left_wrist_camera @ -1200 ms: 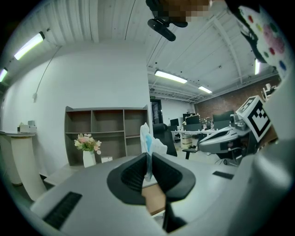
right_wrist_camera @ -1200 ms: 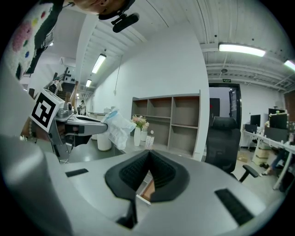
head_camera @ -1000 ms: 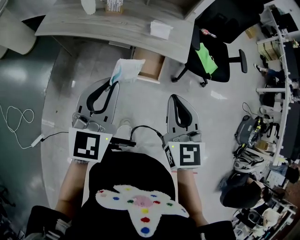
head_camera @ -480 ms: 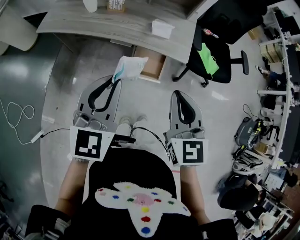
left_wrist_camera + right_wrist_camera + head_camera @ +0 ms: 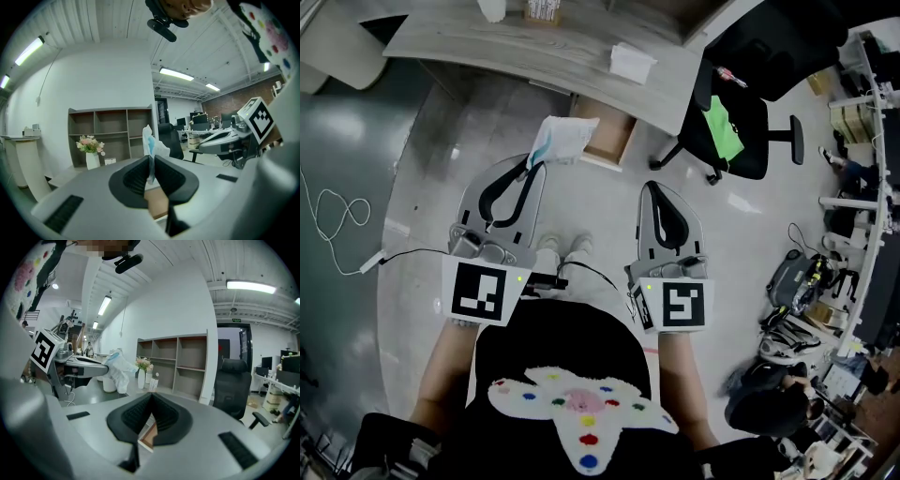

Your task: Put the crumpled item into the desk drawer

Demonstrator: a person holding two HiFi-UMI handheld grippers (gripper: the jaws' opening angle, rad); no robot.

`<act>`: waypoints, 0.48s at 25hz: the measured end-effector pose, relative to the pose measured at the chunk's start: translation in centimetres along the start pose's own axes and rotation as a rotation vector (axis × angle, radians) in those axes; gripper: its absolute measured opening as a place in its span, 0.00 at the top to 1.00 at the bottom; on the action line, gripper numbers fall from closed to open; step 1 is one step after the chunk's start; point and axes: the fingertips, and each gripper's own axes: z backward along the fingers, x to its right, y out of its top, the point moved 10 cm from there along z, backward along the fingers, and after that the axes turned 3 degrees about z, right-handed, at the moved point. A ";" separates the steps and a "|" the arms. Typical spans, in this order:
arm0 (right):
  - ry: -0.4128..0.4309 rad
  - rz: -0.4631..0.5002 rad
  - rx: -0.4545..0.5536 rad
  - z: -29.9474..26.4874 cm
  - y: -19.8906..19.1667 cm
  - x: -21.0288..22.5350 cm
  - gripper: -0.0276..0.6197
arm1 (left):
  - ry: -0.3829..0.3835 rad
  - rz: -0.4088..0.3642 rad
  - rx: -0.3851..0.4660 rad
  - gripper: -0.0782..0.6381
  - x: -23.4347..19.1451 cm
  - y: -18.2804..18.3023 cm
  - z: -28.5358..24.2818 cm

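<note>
Little has moved since a second ago: both grippers sit about where they were, while the desk, the drawer and the chair have slid slightly in the head view, and two shoes (image 5: pixel 563 247) now show between the grippers where only one showed before. One crumpled item (image 5: pixel 558 139), white with a pale blue part, is clamped in the jaws of the left gripper (image 5: pixel 530 167) and stands up from their tips, held in the air just left of the one open drawer (image 5: pixel 607 141) under the far desk surface (image 5: pixel 516 47). The right gripper (image 5: pixel 649 192) has its jaws together with nothing between them. One folded white sheet (image 5: pixel 633 63) lies on the surface, and one black office chair (image 5: pixel 750 141) with a green cloth (image 5: pixel 724 128) on its seat stands to the right. Only the gripper views show the shelf unit (image 5: pixel 112 131) and the single vase of flowers (image 5: pixel 92 152) on the surface. The left gripper view shows the ribbed pads (image 5: pixel 140 176) pinching the item, and the right gripper view shows the item from the side beyond the left gripper. Only the head view shows the shoes.
</note>
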 end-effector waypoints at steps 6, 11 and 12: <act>0.010 -0.004 -0.003 0.2 -0.3 0.3 0.95 | 0.002 0.007 -0.014 0.83 0.8 -0.3 -0.1; 0.015 -0.005 -0.010 0.2 -0.6 0.6 0.95 | 0.003 0.014 -0.022 0.83 1.1 -0.6 -0.5; 0.016 -0.005 -0.011 0.2 -0.7 0.6 0.95 | 0.004 0.017 -0.022 0.83 1.1 -0.6 -0.5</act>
